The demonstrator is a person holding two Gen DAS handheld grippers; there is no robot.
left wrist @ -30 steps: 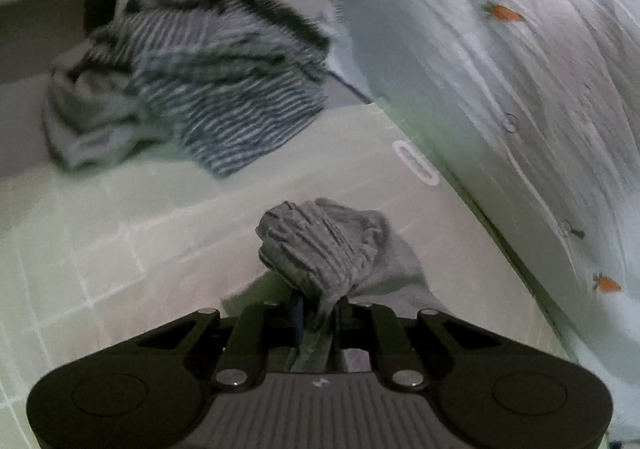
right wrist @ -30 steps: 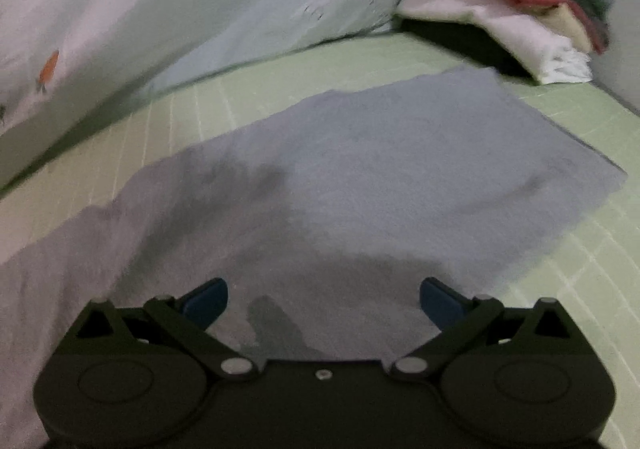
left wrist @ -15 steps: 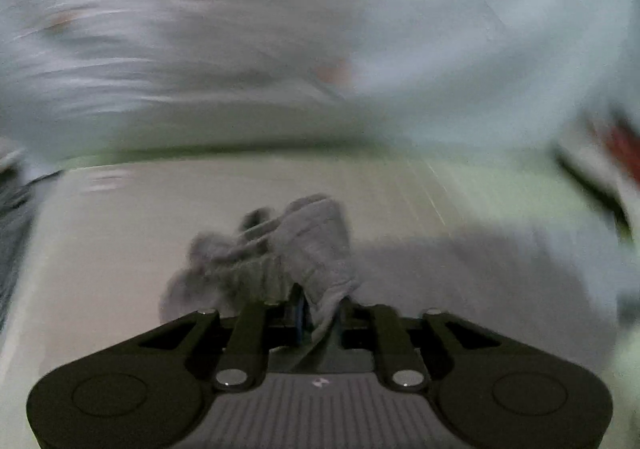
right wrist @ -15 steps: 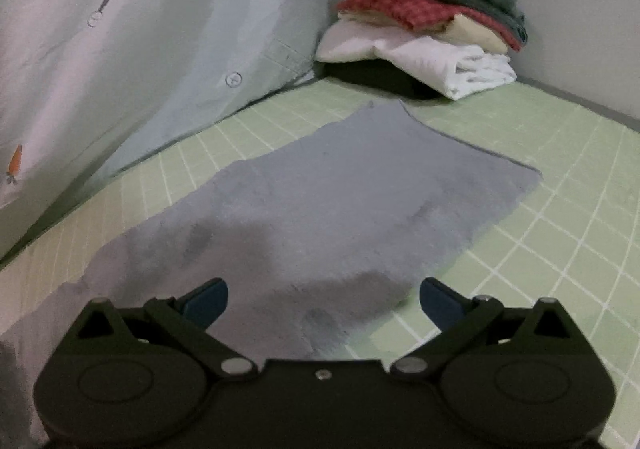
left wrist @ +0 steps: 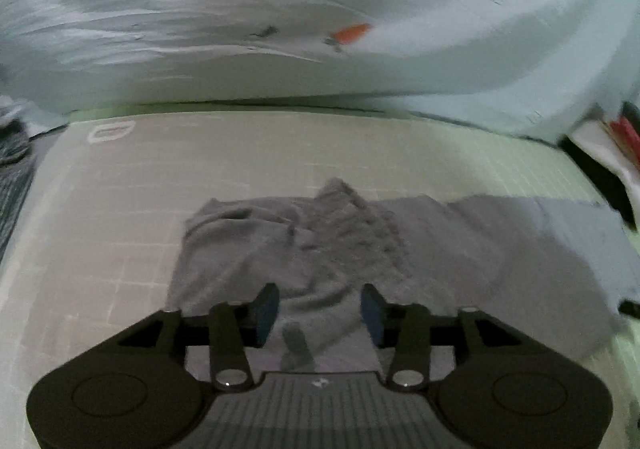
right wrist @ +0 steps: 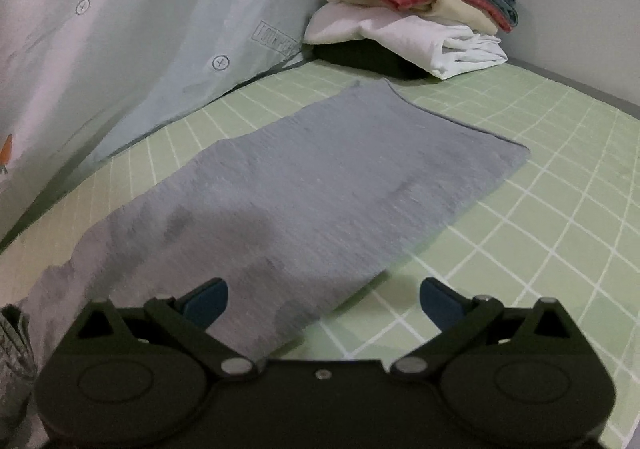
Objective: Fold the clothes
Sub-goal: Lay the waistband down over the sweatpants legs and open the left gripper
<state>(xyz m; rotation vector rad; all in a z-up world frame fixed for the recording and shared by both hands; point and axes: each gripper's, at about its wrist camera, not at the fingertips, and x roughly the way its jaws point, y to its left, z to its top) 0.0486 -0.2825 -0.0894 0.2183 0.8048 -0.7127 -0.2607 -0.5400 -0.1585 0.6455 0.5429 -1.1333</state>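
green grid mat [right wrist: 520, 185] beneath grey garment [right wrist: 320, 185].

You see a grey knitted cloth garment [right wrist: 320, 185], matt and slightly fuzzy, lying on a pale green checked fabric sheet [right wrist: 540, 185], smooth and matt. Your left gripper [left wrist: 319, 309] has matt black plastic arms, blue rubbery pads, shiny metal pivot pins. The folded cloth stack [right wrist: 420, 9] at the far corner looks soft, unglossed.
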